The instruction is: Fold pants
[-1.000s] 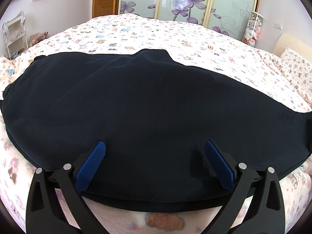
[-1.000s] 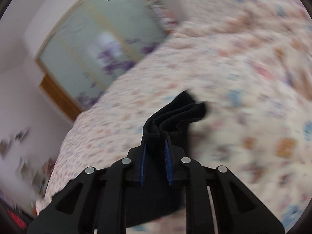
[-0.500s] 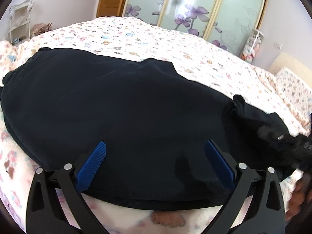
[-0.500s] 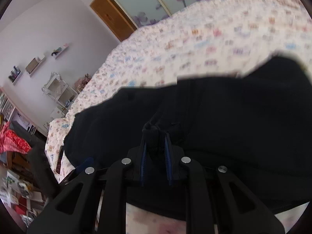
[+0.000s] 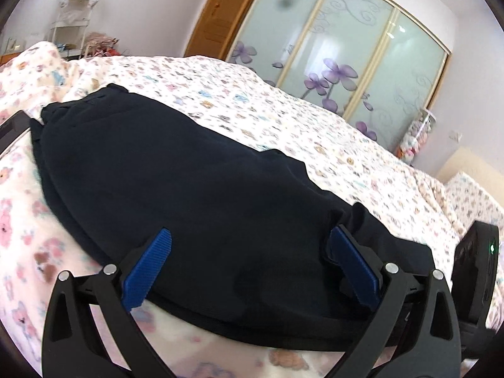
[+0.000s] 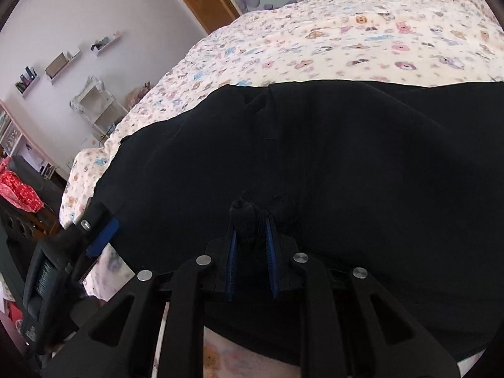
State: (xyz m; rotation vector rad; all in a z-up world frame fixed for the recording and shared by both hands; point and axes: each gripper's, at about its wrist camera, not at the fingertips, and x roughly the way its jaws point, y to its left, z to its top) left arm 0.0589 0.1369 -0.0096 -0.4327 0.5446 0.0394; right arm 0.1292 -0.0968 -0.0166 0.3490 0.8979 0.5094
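Note:
The dark navy pants point(image 5: 176, 186) lie spread across the bed, folded over themselves. My left gripper point(image 5: 249, 245) is open, its blue pads wide apart low over the near edge of the pants. My right gripper point(image 6: 252, 230) is shut on a bunched fold of the pants point(image 6: 242, 217) and holds it low over the spread fabric point(image 6: 346, 157). The left gripper also shows in the right wrist view point(image 6: 100, 230) at the lower left. The right gripper's body shows at the right edge of the left wrist view point(image 5: 478, 271).
The bed has a floral and teddy-print cover point(image 5: 283, 116). Sliding wardrobe doors with purple flowers point(image 5: 346, 53) and a wooden door point(image 5: 217, 15) stand behind it. A white shelf unit point(image 6: 94, 107) and wall shelves are on the left. A pillow point(image 5: 472, 195) lies at the right.
My right gripper has carried the pinched end of the pants across over the spread fabric, toward the left gripper. The left view has swung leftwards; its jaws stay open.

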